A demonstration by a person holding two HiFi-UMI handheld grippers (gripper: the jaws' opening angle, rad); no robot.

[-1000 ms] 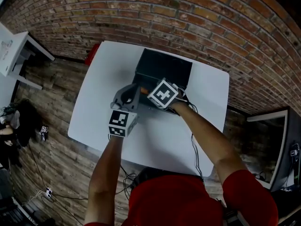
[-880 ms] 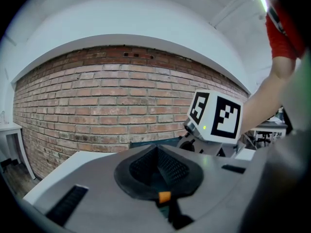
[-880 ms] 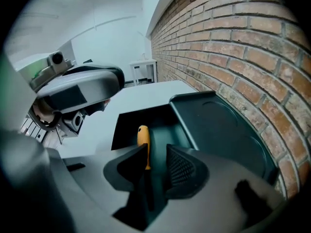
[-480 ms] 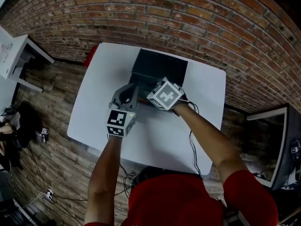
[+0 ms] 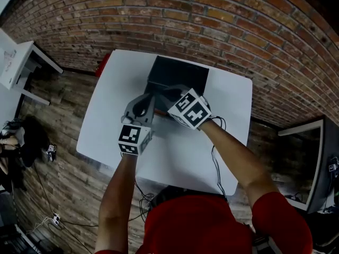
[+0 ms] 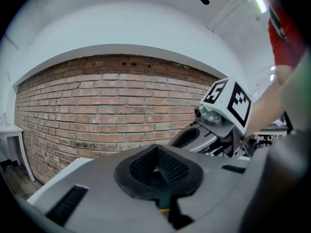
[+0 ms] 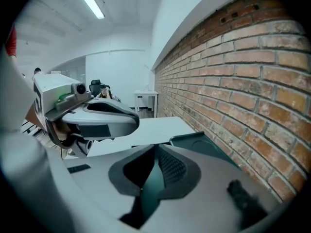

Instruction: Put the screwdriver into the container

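**Container is sitting just ahead of your loaded left gripper**

You are pinching the screwdriver (image 6: 163, 210) in your left gripper (image 5: 141, 109). The jaws are pressing together on it, and only an orange sliver is showing low between them, so its long axis is not readable. The container (image 5: 177, 74) is lying just beyond those jaws, on the brick-wall side and slightly to your right, with its open top facing up. Your left gripper is the one that is carrying, so the drop looks like its job.

Your right gripper (image 5: 175, 95) is hovering over the container's near edge with its jaws drawn together and nothing visible between them. It is crowding the path, so I judge it is likely to get in the way. The table (image 5: 106, 115) around the container is showing nothing else.
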